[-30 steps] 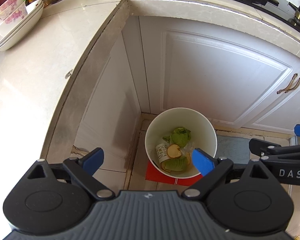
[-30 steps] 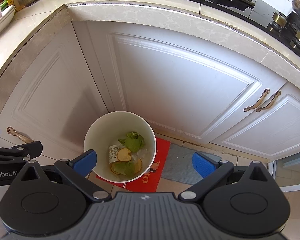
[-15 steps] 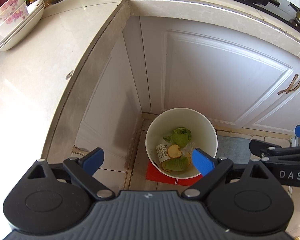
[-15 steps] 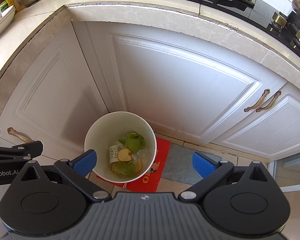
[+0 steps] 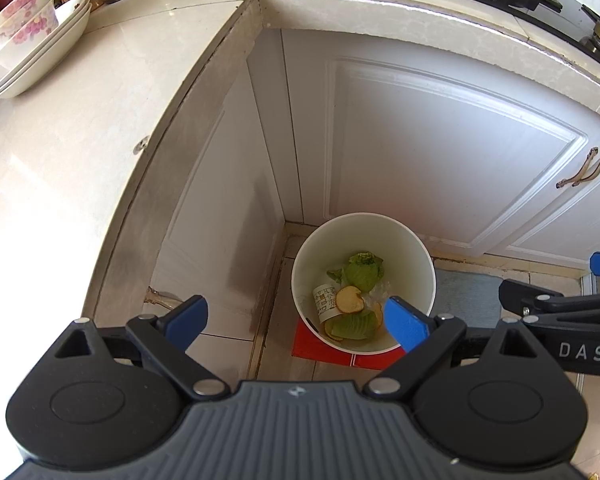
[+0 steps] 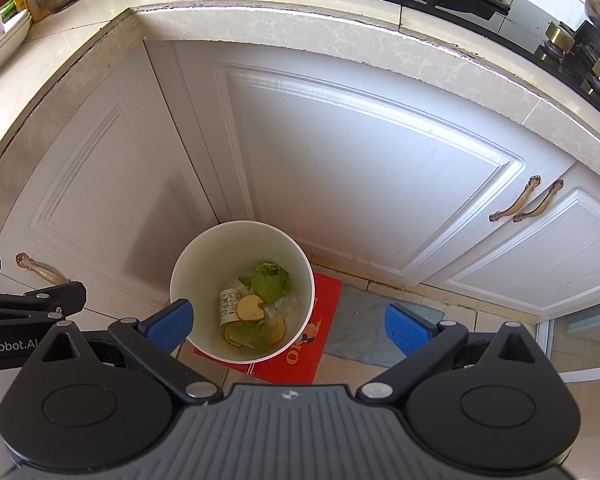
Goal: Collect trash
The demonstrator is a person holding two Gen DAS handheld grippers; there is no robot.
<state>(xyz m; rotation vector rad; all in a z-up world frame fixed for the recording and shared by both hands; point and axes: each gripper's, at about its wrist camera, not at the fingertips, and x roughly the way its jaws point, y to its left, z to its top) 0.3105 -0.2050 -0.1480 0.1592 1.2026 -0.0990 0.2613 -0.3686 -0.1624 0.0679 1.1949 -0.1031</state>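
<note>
Both grippers hang high over the kitchen floor, jaws spread wide and holding nothing. The white bin (image 6: pixel 242 292) stands upright in the corner where the two runs of cupboards meet, its open mouth facing up, part of its base on a red mat (image 6: pixel 324 344). Lettuce leaves (image 6: pixel 270 282), fruit slices (image 6: pixel 250 308) and a small paper cup (image 6: pixel 228 306) lie at its bottom. The bin sits below and ahead of the left gripper (image 5: pixel 296 318) and down-left of the right gripper (image 6: pixel 286 326), so the left looks slightly nearer. No loose trash shows on the bench (image 5: pixel 60 152).

White cabinet doors (image 6: pixel 360 184) meet in a corner ahead of the claw, under a sunlit pale countertop (image 5: pixel 60 152); tiled floor (image 6: pixel 440 312) below.
</note>
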